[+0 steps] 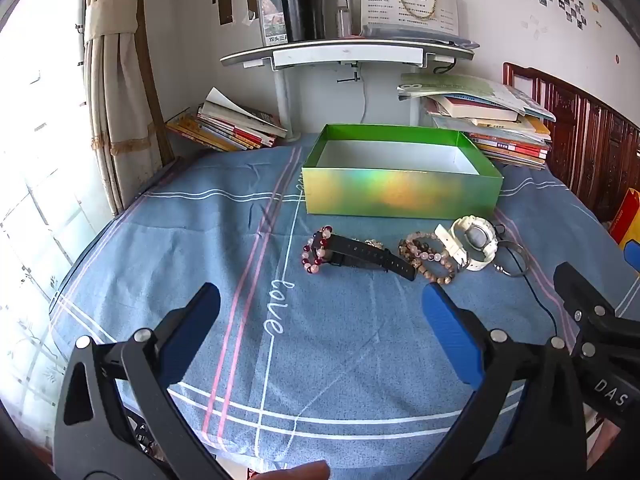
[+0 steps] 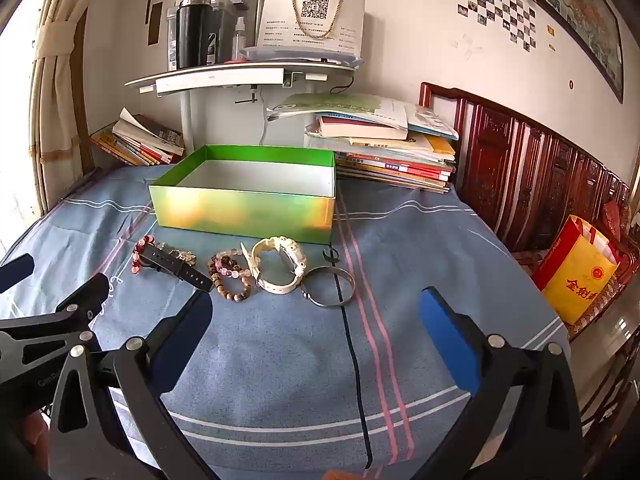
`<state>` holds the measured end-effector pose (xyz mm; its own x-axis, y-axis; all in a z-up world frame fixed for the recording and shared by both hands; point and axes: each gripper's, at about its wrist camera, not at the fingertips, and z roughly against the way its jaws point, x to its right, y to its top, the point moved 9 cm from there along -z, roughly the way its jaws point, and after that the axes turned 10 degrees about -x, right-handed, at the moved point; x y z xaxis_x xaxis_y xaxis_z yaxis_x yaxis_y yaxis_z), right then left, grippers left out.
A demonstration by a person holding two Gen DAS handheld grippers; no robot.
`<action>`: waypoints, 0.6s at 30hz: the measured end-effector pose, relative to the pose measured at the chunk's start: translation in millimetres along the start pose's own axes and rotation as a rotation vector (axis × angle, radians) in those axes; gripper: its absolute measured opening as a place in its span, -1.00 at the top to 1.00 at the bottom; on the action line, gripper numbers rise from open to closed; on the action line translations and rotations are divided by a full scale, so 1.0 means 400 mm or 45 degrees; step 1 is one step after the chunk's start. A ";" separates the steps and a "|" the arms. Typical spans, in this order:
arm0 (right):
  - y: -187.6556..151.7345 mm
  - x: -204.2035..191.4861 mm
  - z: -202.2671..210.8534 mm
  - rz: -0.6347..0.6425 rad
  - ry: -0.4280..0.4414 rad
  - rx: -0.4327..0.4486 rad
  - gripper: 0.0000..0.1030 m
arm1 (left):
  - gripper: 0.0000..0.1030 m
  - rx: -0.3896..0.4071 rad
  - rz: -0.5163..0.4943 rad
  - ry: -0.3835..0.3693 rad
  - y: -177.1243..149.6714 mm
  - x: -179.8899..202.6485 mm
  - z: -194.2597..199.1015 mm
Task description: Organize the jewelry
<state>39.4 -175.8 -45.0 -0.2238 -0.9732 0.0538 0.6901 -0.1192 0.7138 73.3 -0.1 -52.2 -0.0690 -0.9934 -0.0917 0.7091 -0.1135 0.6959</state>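
An open, empty green box [image 1: 400, 196] [image 2: 244, 212] stands on the blue cloth. In front of it lie a red bead bracelet [image 1: 316, 250] [image 2: 138, 256], a black watch [image 1: 368, 256] [image 2: 176, 266], a brown and pink bead bracelet [image 1: 430, 256] [image 2: 230, 274], a white watch [image 1: 472, 244] [image 2: 280, 266] and a silver bangle [image 1: 514, 258] [image 2: 330, 286]. My left gripper [image 1: 320, 300] is open and empty, short of the jewelry. My right gripper [image 2: 316, 304] is open and empty, just short of the bangle.
Stacks of books [image 1: 228, 124] [image 2: 384, 148] lie behind the box on both sides. A white shelf [image 1: 344, 52] with a black flask stands at the back. A wooden headboard [image 2: 540, 184] and a yellow bag [image 2: 576, 272] are at the right.
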 end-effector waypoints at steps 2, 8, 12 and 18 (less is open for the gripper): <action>0.000 0.000 0.000 0.000 -0.001 0.000 -0.95 | -0.93 -0.002 0.000 0.001 0.000 0.000 0.000; 0.000 0.000 -0.001 0.000 -0.003 -0.001 -0.95 | -0.93 -0.004 -0.002 0.002 -0.001 0.000 -0.001; 0.000 0.001 0.000 0.001 -0.002 -0.001 -0.95 | -0.93 -0.004 -0.002 0.002 -0.001 -0.002 0.002; 0.000 0.001 0.000 0.001 -0.002 -0.002 -0.95 | -0.93 -0.005 -0.003 0.002 -0.001 -0.001 0.000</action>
<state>39.2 -176.2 -45.1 -0.2244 -0.9729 0.0551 0.6913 -0.1191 0.7127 73.1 0.2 -52.6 -0.0693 -0.9931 -0.0943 0.7118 -0.1154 0.6928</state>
